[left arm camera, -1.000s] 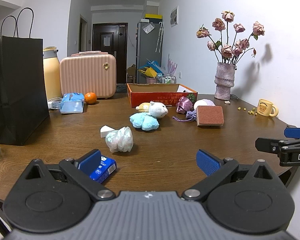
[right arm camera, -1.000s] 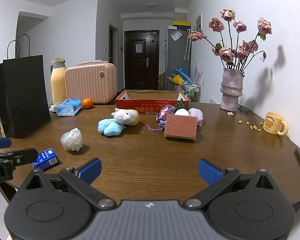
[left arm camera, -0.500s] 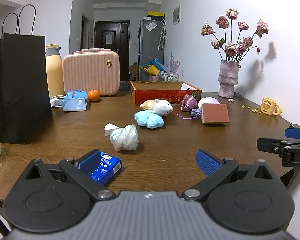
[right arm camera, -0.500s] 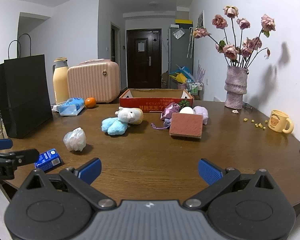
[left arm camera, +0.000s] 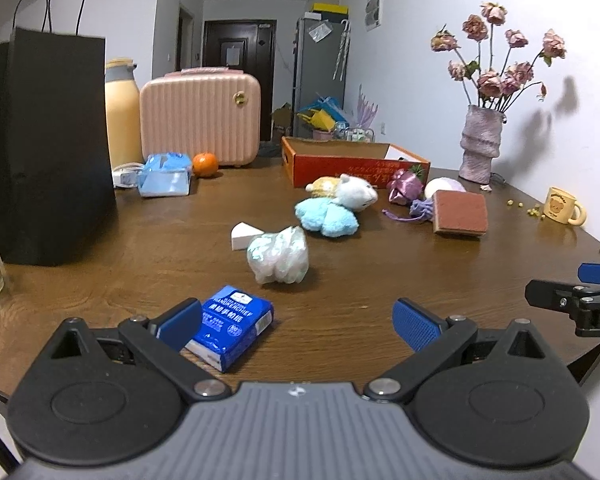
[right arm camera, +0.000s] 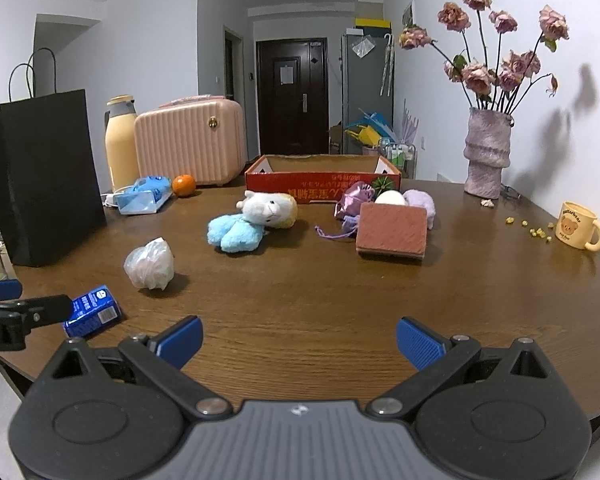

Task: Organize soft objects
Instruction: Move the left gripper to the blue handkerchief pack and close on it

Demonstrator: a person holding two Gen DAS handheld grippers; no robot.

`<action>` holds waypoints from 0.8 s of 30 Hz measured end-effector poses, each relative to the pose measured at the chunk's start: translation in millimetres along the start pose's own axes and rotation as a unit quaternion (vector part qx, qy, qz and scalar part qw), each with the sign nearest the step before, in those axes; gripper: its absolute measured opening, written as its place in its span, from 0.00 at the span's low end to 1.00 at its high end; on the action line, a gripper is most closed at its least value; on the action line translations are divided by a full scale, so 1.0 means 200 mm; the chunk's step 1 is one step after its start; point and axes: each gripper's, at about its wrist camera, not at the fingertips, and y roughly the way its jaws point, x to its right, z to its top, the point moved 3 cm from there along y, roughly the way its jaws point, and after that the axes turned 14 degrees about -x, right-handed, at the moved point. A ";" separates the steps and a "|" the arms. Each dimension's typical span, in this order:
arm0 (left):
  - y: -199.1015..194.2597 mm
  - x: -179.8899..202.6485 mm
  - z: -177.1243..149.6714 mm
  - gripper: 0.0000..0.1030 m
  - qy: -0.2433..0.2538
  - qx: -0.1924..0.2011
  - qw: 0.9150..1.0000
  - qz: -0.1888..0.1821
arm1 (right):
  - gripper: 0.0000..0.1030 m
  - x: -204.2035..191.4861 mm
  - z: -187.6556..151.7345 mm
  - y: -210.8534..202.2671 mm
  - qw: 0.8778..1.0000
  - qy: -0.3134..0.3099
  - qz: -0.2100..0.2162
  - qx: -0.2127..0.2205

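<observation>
**A:** How do the jaws stand?

**B:** Both pairs are spread wide and hold nothing. The left gripper (left arm camera: 298, 320) hangs low over the near edge of the wooden table (left arm camera: 380, 280); its left blue pad (left arm camera: 180, 322) sits in front of a corner of the blue tissue pack (left arm camera: 234, 326), though I cannot tell whether they touch. The right gripper (right arm camera: 300, 338) hovers over bare wood near the same edge.

**A:** What lies just past them?

**B:** Beyond the tissue pack is a crumpled plastic bag (left arm camera: 278, 255), with a small white wedge (left arm camera: 242, 236) just behind it. From the right wrist, the bag (right arm camera: 150, 264) sits to the left, and the pack (right arm camera: 92, 311) is near the tip of the left gripper at the frame's edge.

**A:** And the other soft things?

**B:** Mid-table. A plush toy (right arm camera: 252, 220), blue body and white head, lies on its side. To its right a reddish sponge (right arm camera: 392, 230) lies flat, with a purple drawstring pouch (right arm camera: 354, 200) and pale lilac lumps close behind it. All of them sit just in front of the red cardboard box (right arm camera: 320, 180), none inside.

**A:** Further out?

**B:** A black paper bag (left arm camera: 44, 140) stands at the left, then a cream bottle (left arm camera: 120, 120), a pink case (left arm camera: 200, 116), an orange (left arm camera: 205, 164) and a blue wipes packet (left arm camera: 164, 176). On the right stand a vase of dried roses (right arm camera: 488, 148) and a yellow mug (right arm camera: 578, 226).
</observation>
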 end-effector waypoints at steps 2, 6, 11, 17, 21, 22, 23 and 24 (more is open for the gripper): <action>0.03 -0.02 0.00 1.00 -0.004 -0.006 1.000 0.000 | 1.00 -0.01 0.01 0.03 1.000 0.000 0.000 -0.006; 0.10 -0.08 0.00 1.00 -0.008 -0.017 1.000 0.000 | 1.00 -0.04 0.03 0.09 1.000 -0.001 0.000 -0.013; 0.19 -0.15 0.01 1.00 -0.008 -0.029 1.000 0.002 | 1.00 -0.09 0.05 0.17 1.000 -0.002 0.003 -0.027; 0.31 -0.21 0.03 1.00 -0.001 -0.051 0.999 0.009 | 1.00 -0.14 0.06 0.26 0.999 -0.002 0.008 -0.040; 0.38 -0.25 0.04 1.00 0.007 -0.061 0.998 0.011 | 1.00 -0.17 0.08 0.33 0.999 -0.003 0.012 -0.052; 0.39 -0.26 0.05 1.00 0.009 -0.063 0.998 0.012 | 1.00 -0.18 0.08 0.35 0.998 -0.004 0.013 -0.054; 0.40 -0.26 0.05 1.00 0.011 -0.065 0.998 0.012 | 1.00 -0.19 0.09 0.36 0.998 -0.004 0.013 -0.056; 0.42 -0.27 0.06 1.00 0.013 -0.067 0.998 0.012 | 1.00 -0.19 0.09 0.38 0.998 -0.005 0.014 -0.058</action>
